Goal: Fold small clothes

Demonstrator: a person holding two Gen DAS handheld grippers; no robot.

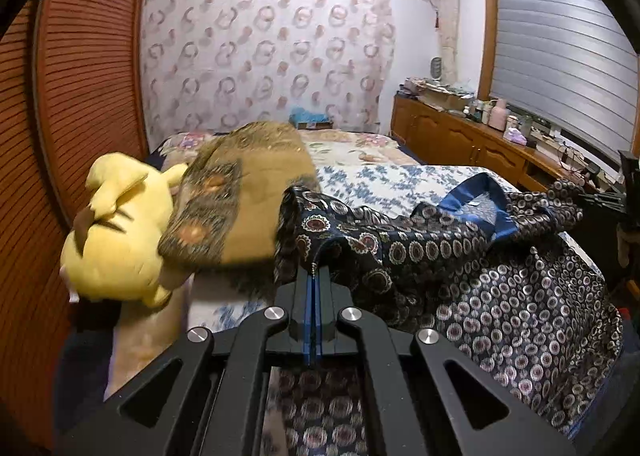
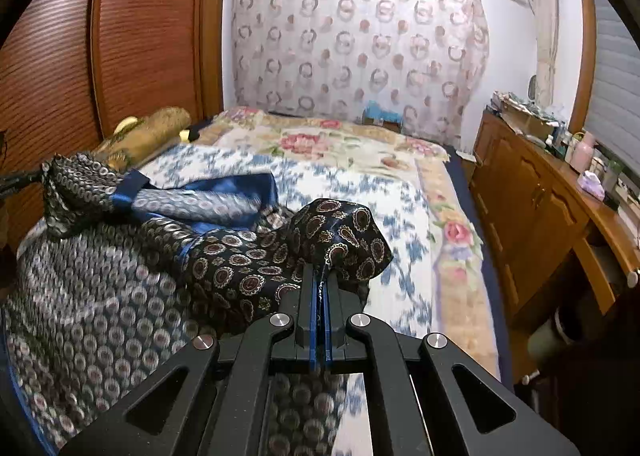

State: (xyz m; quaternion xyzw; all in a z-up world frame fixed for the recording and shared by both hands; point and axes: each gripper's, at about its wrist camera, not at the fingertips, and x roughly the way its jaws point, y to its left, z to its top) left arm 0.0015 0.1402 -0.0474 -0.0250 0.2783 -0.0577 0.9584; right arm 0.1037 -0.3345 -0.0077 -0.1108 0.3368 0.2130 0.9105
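Garment: dark patterned shirt [image 1: 460,256], blue collar, hanging over the bed [image 2: 400,184].
Left tool [image 1: 314,276]: clamped tight on one shirt edge.
Right tool [image 2: 320,288]: pinched onto another edge, likely spreading it for laying flat.
Nearby: yellow plush [image 1: 116,232], brown cloth [image 1: 248,192].

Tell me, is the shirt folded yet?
Not yet. Done: the dark navy satin shirt with round medallion print is picked up over the bed with the blue floral sheet. In hand: the left gripper and right gripper each pinch its cloth. Left: every fold; it hangs bunched.
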